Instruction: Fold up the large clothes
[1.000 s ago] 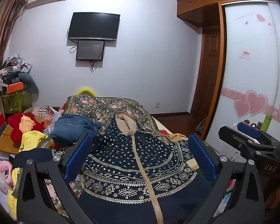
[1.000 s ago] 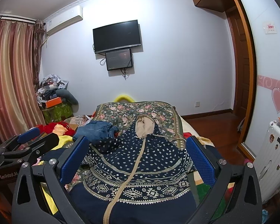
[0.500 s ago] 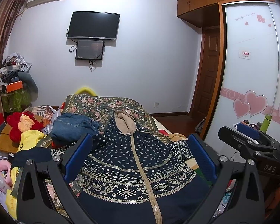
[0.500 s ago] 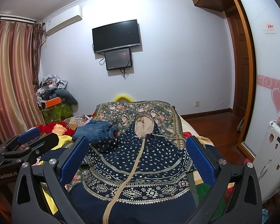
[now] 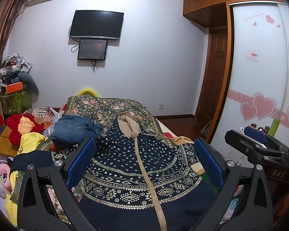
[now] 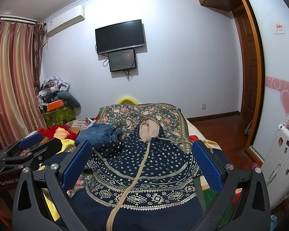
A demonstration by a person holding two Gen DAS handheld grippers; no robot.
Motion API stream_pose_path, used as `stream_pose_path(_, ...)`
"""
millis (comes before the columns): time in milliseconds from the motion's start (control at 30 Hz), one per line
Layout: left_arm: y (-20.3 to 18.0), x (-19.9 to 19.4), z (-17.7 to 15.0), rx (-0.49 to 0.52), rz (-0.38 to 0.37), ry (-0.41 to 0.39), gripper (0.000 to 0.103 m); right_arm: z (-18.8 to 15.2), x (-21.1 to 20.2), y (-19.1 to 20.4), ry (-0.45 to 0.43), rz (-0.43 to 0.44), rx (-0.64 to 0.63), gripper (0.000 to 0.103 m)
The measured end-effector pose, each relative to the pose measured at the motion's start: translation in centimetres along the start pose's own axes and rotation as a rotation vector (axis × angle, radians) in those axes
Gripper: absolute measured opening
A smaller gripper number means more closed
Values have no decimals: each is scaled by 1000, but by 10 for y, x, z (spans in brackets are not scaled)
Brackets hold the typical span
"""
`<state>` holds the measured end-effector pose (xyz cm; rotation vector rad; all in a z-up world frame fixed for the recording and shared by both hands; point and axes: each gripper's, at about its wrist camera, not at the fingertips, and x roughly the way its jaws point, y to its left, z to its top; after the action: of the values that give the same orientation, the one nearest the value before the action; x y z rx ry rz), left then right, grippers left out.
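L gripper (image 5: 144,161) held above the bed, jaws spread wide, nothing between the blue pads (image 5: 81,161). Directly below and ahead of it lies the hooded jacket (image 5: 136,169): navy w/ white dots and tan geometric bands, spread flat, front side up, tan zipper (image 5: 144,165) running down the middle and passing under the gap betw. the fingers. Plain navy hem end is nearest the camera, partly hidden by the gripper frame; can't tell if the pads touch the cloth, they look to hang over it.

R gripper (image 6: 142,159) same story: jaws wide apart, empty, hanging over the same jacket (image 6: 142,165), zipper (image 6: 136,175) slanting from lower L toward the hood. Each gripper shows in the other's view: R one at the right edge of the left wrist view (image 5: 256,144), L one at the left edge of the right wrist view (image 6: 27,150). They sit side by side, apart.

Mid-range: tan-lined hood (image 5: 128,124) points away from the grippers, a drawstring (image 6: 171,140) trailing to its right. Jacket rests on a floral bedspread (image 5: 106,105). Just L of the jacket's shoulder, a bundle of blue jeans (image 5: 75,130), touching or overlapping the sleeve area. Further L, a heap of yellow and red clothes (image 5: 27,129).

Far: yellow curved thing (image 6: 128,100) behind the bed end, cluttered pile in the corner (image 6: 54,94), striped curtain (image 6: 9,77). On the far wall a TV (image 6: 120,36) w/ smaller screen (image 6: 122,59) under it, AC unit (image 6: 66,19) upper L. Wooden door (image 5: 214,77) and heart-decorated wardrobe panel (image 5: 260,67) to the R; white suitcase (image 6: 281,159) near R.
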<state>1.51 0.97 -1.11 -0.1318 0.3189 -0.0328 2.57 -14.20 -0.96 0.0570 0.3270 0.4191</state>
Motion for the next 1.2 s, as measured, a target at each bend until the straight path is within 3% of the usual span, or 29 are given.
stream_pose_path(800, 25, 15, -4, -45, 27, 26, 103, -3, 22, 4, 52, -1, -7, 103)
stream_pose_path(1033, 66, 32, -10, -102, 93, 60, 103, -2, 48, 11, 122, 0, -18, 103)
stream_pose_path(1200, 121, 49, -16, -205, 151, 98, 103, -3, 71, 19, 166, -11, -43, 103)
